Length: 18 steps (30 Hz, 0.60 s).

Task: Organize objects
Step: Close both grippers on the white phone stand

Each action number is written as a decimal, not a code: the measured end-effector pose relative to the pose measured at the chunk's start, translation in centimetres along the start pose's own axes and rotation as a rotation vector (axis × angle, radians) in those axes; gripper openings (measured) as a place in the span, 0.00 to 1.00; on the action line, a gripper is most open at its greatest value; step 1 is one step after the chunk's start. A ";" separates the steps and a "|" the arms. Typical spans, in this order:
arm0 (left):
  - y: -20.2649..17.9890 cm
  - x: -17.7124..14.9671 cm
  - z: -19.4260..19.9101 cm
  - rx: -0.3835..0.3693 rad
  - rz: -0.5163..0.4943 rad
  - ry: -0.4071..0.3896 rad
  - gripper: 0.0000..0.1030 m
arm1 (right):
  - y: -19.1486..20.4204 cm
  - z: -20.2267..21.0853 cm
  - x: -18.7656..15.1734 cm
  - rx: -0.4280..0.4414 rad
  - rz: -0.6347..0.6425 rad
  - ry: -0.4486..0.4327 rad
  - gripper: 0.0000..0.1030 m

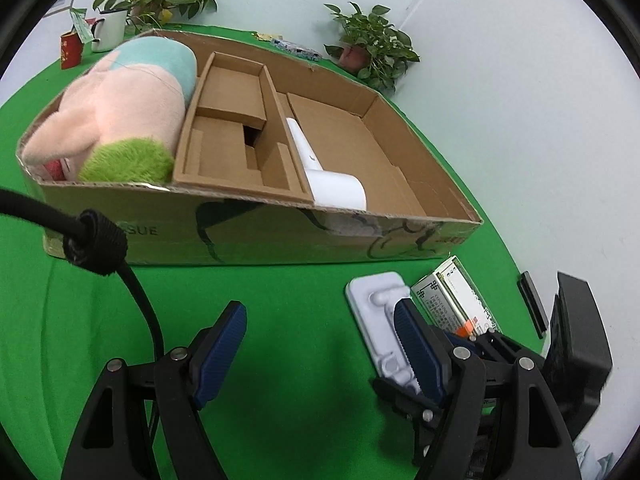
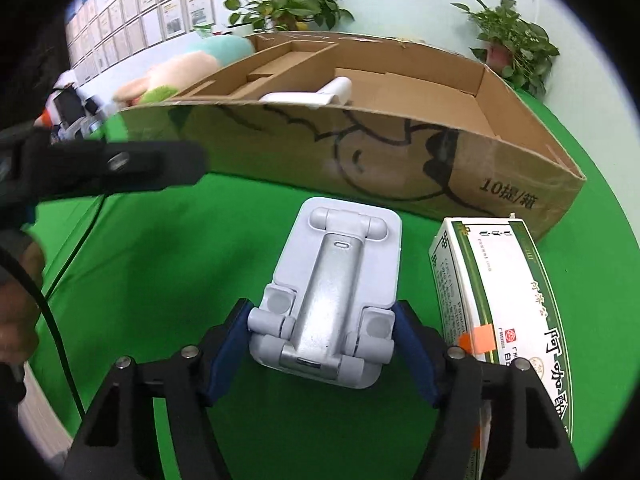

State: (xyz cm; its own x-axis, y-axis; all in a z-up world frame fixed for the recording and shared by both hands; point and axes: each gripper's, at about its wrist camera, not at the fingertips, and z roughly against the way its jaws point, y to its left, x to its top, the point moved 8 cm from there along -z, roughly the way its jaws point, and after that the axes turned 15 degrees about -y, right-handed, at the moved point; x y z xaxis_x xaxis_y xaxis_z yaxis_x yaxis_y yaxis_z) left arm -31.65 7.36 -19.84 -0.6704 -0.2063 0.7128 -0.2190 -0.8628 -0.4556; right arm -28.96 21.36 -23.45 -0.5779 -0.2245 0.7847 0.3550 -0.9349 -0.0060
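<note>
A white folding phone stand (image 2: 332, 296) lies flat on the green cloth in front of a low cardboard box (image 2: 360, 152). My right gripper (image 2: 322, 344) has its blue pads against both sides of the stand's near end. The stand also shows in the left wrist view (image 1: 380, 312). My left gripper (image 1: 320, 344) is open and empty above the cloth, left of the stand. The box (image 1: 280, 236) holds a plush toy (image 1: 116, 108), a cardboard insert (image 1: 236, 136) and a white device (image 1: 328, 172). A green-and-white medicine box (image 2: 496, 304) lies right of the stand.
Potted plants (image 1: 372, 48) stand behind the box by the wall. A white mug (image 1: 108, 32) and a red cup (image 1: 71, 50) are at the far left. A black cable (image 1: 136, 292) hangs by my left gripper. The medicine box touches my right finger.
</note>
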 end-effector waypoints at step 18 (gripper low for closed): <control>-2.7 -5.7 -0.2 -0.192 0.139 0.182 0.72 | 3.9 3.0 -2.1 0.158 0.050 -0.018 0.83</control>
State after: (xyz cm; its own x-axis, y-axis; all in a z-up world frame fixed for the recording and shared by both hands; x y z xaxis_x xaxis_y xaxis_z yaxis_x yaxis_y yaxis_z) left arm -27.39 10.96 -22.75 -0.8159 -0.2150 0.5368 -0.2343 -0.7258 -0.6468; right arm -24.21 19.03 -23.25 -0.5441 -0.2631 0.7967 0.4946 -0.8676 0.0513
